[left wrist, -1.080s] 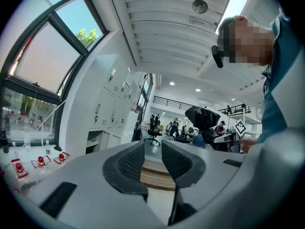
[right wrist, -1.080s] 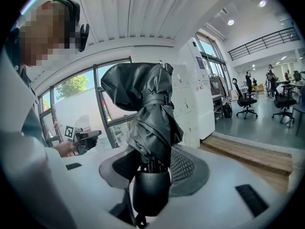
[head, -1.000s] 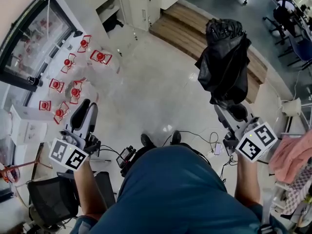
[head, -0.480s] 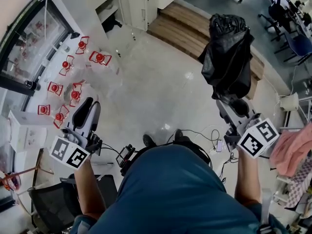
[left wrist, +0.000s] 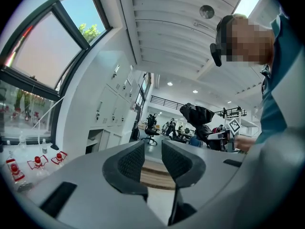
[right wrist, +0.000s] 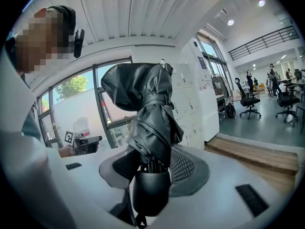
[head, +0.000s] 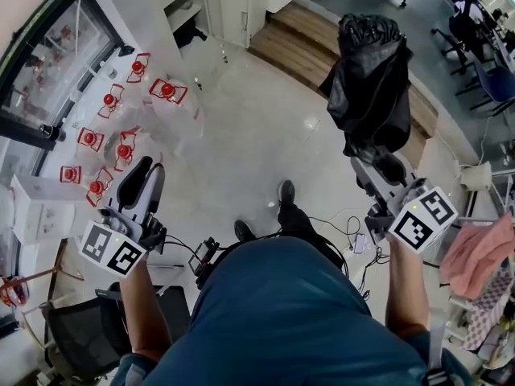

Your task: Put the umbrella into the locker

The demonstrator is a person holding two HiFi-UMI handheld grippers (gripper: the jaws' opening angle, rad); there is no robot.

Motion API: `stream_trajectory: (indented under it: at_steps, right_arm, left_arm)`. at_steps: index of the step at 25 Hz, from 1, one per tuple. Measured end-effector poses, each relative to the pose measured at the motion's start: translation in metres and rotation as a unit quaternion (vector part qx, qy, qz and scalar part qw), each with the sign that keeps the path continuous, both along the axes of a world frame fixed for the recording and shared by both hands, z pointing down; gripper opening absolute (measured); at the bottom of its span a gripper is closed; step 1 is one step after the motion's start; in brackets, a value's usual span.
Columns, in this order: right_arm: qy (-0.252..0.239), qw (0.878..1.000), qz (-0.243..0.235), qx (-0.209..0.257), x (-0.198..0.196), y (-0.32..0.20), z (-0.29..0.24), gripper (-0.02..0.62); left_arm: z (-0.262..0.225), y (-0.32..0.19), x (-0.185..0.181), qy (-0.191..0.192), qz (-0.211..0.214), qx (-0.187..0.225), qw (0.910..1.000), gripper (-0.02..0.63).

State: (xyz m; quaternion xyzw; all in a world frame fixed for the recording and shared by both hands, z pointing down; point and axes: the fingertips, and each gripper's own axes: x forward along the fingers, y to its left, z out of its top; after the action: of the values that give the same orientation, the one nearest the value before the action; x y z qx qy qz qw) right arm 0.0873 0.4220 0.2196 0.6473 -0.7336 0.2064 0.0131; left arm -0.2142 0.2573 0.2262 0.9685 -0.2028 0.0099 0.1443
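Observation:
A black folded umbrella (head: 368, 83) stands up out of my right gripper (head: 376, 166), whose jaws are shut on its lower end just above the handle. In the right gripper view the umbrella (right wrist: 148, 109) fills the middle, gripped between the ribbed pads (right wrist: 184, 165) of the right gripper (right wrist: 153, 165). My left gripper (head: 142, 185) is held at the left over the floor, open by a narrow gap with nothing in it. White lockers (head: 219, 5) stand ahead at the top, one low compartment (head: 190, 30) open. The left gripper (left wrist: 152, 159) points toward those lockers (left wrist: 108, 123).
A wooden step (head: 302, 48) runs beside the lockers. Small red-capped bottles in red holders (head: 121, 147) line the window ledge at left. Cables (head: 342, 230) trail on the floor by the person's feet. A black chair (head: 76, 336) is low left; a pink cloth (head: 475, 257) hangs at right.
The person has stepped forward, one foot now ahead of the other. Both grippers have drifted a little toward the lockers. The umbrella stays in the right gripper.

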Motion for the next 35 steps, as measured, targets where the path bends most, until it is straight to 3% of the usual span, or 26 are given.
stream_trajectory:
  at_steps: [10, 35]
  right_arm:
    - [-0.033, 0.998, -0.05, -0.004, 0.05, -0.063, 0.01, 0.186]
    - [-0.036, 0.989, -0.14, -0.014, 0.204, -0.188, 0.025, 0.186]
  left_arm:
    - [-0.007, -0.033, 0.041, -0.009, -0.047, 0.002, 0.9988, 0.129]
    - [-0.005, -0.099, 0.179, -0.017, -0.144, 0.004, 0.9894, 0.127]
